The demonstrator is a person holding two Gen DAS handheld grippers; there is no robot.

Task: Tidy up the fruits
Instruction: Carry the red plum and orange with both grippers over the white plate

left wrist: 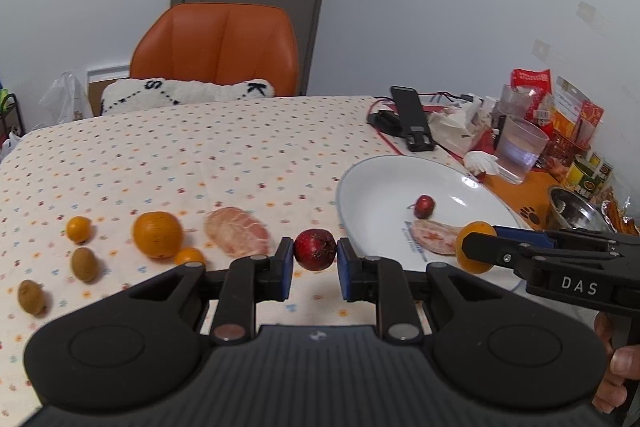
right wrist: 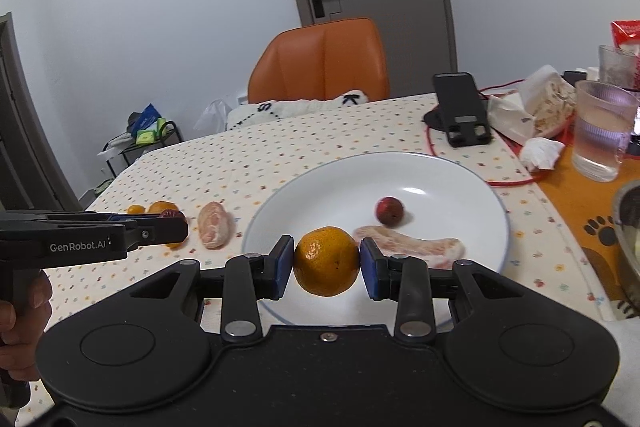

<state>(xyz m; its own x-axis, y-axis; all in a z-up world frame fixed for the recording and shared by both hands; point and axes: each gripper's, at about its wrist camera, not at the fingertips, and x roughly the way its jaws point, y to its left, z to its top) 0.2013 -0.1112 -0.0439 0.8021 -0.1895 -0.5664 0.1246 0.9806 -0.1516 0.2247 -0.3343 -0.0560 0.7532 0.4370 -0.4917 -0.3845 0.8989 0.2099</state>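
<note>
My left gripper (left wrist: 315, 263) is shut on a dark red fruit (left wrist: 315, 250), held above the tablecloth just left of the white plate (left wrist: 384, 183). My right gripper (right wrist: 327, 263) is shut on a mandarin (right wrist: 327, 261) over the plate's (right wrist: 320, 187) near rim. On the plate lie another red fruit (right wrist: 389, 210) and a peeled pomelo segment (right wrist: 416, 247). On the cloth to the left sit a second pomelo segment (left wrist: 236, 230), a large orange (left wrist: 157, 234), two small oranges (left wrist: 78, 229) (left wrist: 189, 256) and two kiwis (left wrist: 85, 263) (left wrist: 31, 296).
A phone stand (left wrist: 412, 119) with a red cable, tissue packets, a glass of water (left wrist: 518, 149), snack bags and a metal bowl (left wrist: 576, 211) crowd the table's right side. An orange chair (left wrist: 218, 47) with a pillow stands behind the table. A hand (left wrist: 614, 367) grips the right handle.
</note>
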